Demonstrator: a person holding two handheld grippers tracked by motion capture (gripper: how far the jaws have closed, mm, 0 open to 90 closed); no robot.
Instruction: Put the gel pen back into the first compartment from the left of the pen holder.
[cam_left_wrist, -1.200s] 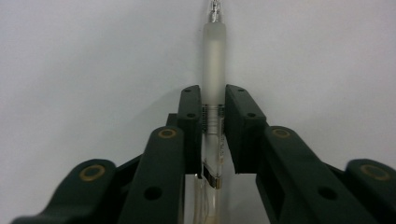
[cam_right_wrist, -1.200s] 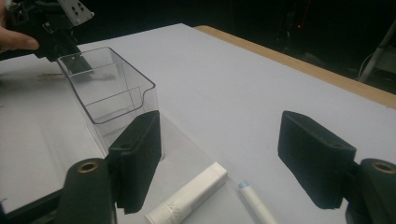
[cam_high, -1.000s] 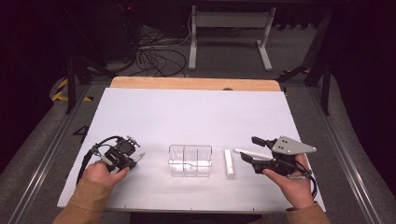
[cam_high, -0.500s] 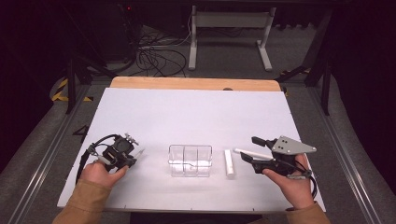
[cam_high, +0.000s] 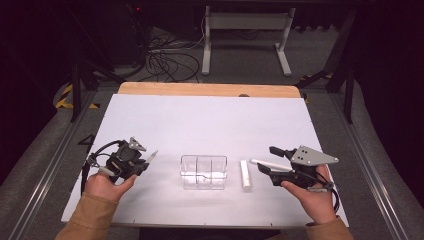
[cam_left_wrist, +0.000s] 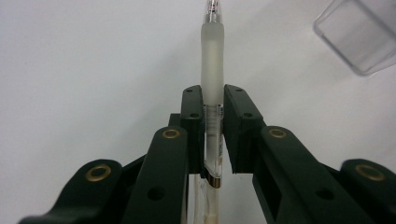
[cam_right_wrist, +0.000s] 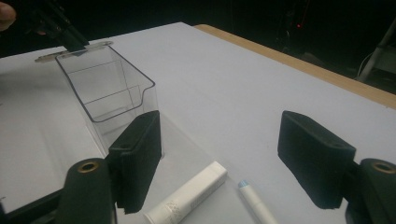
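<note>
White sheeting covers the table (cam_high: 210, 120), with a strip of bare wood along its far edge and dark floor, cables and a metal stand beyond.

At the left, the left gripper (cam_high: 148, 159) is clamped on a clear pen (cam_high: 151, 156). In the left gripper view the pen (cam_left_wrist: 212, 84) stands between the two black pads, its frosted grip sleeve sticking out past them and its barrel running back down between the jaws. Compared with a second ago this gripper has lifted off the sheet and tilted, so the pen's tip now points up and toward the middle of the table; the pen came up with it.

In the middle stands a clear plastic organizer (cam_high: 203, 172) with divided compartments, where it was before. Just right of it lies a white tube (cam_high: 245, 175), and beside that a thin white pen (cam_high: 265, 163) lies at an angle, both unmoved.

At the right, the right gripper (cam_high: 265, 159) has kept its place, jaws spread wide and gripping nothing. In the right gripper view the white tube (cam_right_wrist: 187, 193) and white pen (cam_right_wrist: 254, 203) lie on the sheet between its pads, untouched, with the organizer (cam_right_wrist: 107, 88) just beyond the left pad.
</note>
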